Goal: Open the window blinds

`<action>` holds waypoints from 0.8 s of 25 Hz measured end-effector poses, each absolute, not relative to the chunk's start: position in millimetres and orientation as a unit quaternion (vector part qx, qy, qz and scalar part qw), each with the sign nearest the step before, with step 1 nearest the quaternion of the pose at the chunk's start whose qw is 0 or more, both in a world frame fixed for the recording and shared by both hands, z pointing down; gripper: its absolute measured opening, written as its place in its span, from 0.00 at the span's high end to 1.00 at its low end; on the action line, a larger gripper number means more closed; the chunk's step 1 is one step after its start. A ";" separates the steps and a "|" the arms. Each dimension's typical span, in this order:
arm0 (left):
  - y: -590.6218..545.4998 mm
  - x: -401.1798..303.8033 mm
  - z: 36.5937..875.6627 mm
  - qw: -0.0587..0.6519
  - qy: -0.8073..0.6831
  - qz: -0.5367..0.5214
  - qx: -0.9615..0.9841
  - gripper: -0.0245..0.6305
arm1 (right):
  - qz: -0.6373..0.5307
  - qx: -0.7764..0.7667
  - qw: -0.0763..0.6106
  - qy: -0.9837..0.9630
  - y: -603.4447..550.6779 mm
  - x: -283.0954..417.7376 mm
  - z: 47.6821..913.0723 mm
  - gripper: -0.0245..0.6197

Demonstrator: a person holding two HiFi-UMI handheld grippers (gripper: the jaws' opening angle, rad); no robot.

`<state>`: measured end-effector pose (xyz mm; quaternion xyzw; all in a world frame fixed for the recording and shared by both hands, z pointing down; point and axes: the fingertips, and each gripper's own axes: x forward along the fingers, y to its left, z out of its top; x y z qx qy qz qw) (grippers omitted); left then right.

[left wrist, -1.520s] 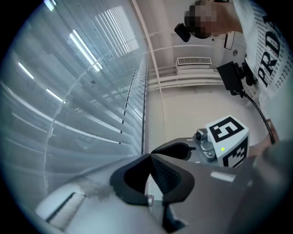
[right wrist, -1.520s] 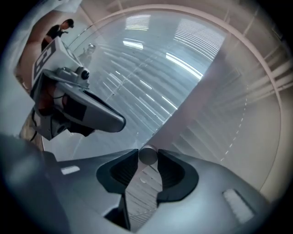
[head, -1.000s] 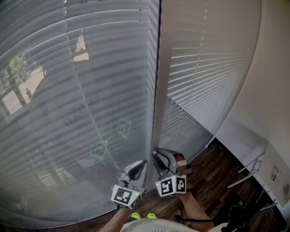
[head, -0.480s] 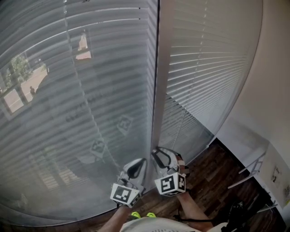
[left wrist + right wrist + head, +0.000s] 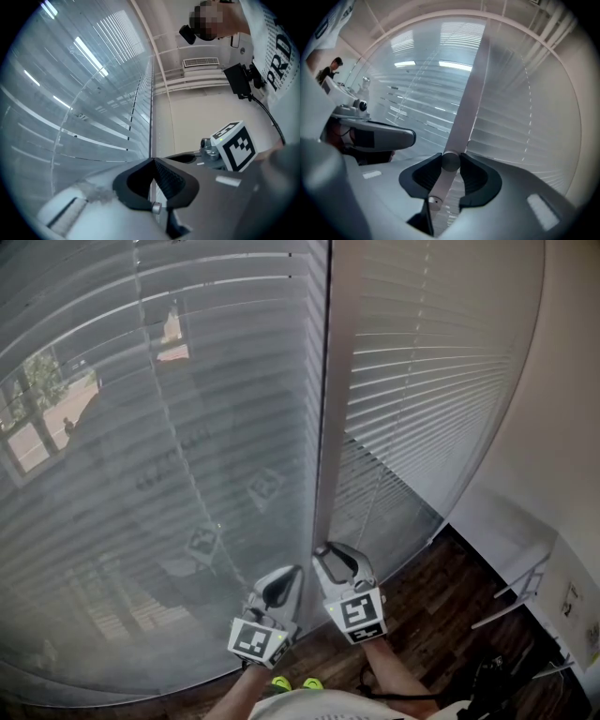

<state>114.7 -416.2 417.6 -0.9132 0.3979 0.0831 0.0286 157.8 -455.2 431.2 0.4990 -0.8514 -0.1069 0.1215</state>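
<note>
Both tools are low at the window, close on either side of the tall pale vertical frame post [image 5: 336,381] that splits the glass. On its left hangs the wide grey horizontal-slat window blind [image 5: 187,427], and a tree and sunlit pavement show faintly through its slats. On the right hangs the whiter slatted blind [image 5: 422,381], which looks more solid. Both blinds run all the way down toward the dark wooden floor [image 5: 450,606].

The left hand-held gripper [image 5: 284,579] points up at the foot of the grey blind, just left of the post. Its own view shows the two black jaws pressed tip to tip with nothing visible between them. The right hand-held gripper [image 5: 330,554] sits right beside it, nose against the base of the post. Its jaws are clamped on a small round grey rod end [image 5: 450,161], one pad touching each side. The post rises straight behind it in that view.
</note>
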 end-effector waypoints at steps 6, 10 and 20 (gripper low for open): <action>-415.2 114.7 418.3 0.027 0.396 0.086 -0.914 0.97 | -0.039 0.501 0.066 -0.862 -456.0 160.7 430.8 0.76; -415.4 113.8 417.3 0.024 0.399 0.087 -0.913 0.97 | -0.024 0.508 0.049 -0.860 -457.5 163.2 430.1 0.76; -415.3 114.7 418.5 0.024 0.395 0.084 -0.915 0.97 | -0.013 0.508 0.045 -0.860 -458.3 162.4 431.6 0.76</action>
